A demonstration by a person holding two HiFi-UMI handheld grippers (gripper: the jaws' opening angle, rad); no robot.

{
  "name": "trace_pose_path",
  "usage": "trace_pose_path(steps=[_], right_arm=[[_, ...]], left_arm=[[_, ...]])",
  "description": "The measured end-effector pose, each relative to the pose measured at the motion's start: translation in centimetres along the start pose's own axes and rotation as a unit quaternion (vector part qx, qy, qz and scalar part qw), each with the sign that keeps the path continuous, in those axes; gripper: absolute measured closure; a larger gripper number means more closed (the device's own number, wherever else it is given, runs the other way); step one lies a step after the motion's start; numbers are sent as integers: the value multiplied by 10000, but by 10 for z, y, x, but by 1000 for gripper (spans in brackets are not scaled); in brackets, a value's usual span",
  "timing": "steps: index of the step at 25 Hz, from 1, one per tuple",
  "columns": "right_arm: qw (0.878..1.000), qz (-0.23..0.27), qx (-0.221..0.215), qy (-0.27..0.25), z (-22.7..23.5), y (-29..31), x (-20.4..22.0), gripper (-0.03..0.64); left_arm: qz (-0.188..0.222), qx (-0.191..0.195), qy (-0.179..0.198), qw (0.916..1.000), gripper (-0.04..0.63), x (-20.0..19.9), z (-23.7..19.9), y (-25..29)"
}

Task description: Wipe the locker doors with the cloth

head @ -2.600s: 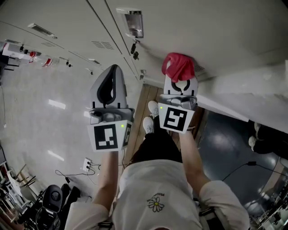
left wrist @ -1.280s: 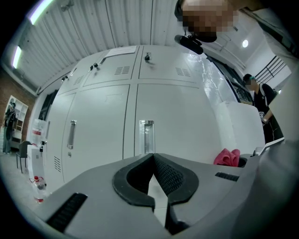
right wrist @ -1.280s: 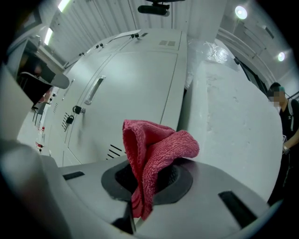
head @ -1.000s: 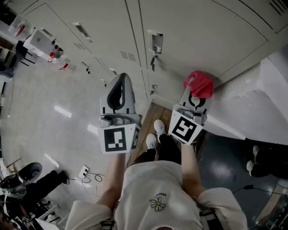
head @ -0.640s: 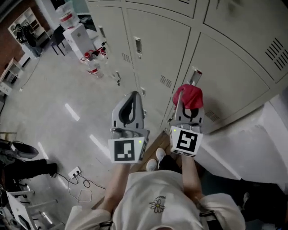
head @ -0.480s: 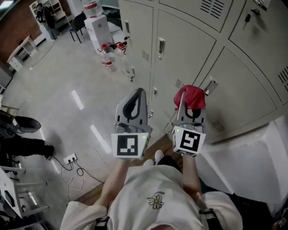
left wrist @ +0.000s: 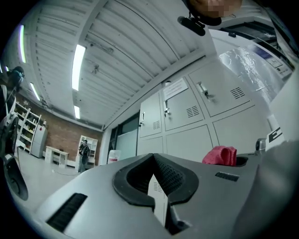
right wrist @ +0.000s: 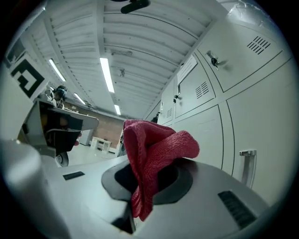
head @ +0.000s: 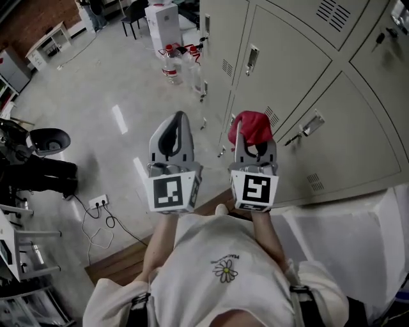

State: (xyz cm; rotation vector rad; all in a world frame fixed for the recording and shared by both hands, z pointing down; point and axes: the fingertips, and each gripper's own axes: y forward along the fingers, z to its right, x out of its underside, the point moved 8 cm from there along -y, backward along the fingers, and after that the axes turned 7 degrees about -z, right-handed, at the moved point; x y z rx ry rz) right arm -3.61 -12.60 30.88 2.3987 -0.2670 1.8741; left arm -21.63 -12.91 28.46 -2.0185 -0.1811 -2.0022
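A red cloth (head: pixel 250 126) is bunched at the tip of my right gripper (head: pixel 246 131), which is shut on it; in the right gripper view the red cloth (right wrist: pixel 154 154) spills over the closed jaws. It hangs just short of the grey locker doors (head: pixel 300 70), near a door with a handle (head: pixel 309 123). My left gripper (head: pixel 176 121) is shut with nothing in it, held beside the right one over the floor. In the left gripper view the left gripper (left wrist: pixel 154 161) shows its jaws closed, with the red cloth (left wrist: pixel 219 155) off to the right and locker doors (left wrist: pixel 205 107) beyond.
A white draped surface (head: pixel 345 236) lies at the lower right beside the lockers. Water bottles (head: pixel 170 64) and a white box (head: pixel 160 16) stand on the floor by the far lockers. A power strip with cables (head: pixel 99 204) lies at left, and a dark chair (head: pixel 38 144) stands further left.
The view has swung up from the locker bases to show several doors and more floor. Both grippers stayed side by side, the right one still holding the red cloth.
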Motion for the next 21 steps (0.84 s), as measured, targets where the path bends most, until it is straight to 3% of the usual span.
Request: trace_pose_path(steps=[14, 21], right_arm=[[9991, 241, -329, -113, 3, 22, -4, 586], [9985, 141, -468, -243, 9, 33, 5, 586]], left_arm=[[-148, -142, 354, 9992, 580, 2, 6, 20], [-367, -406, 253, 9982, 580, 13, -1, 28]])
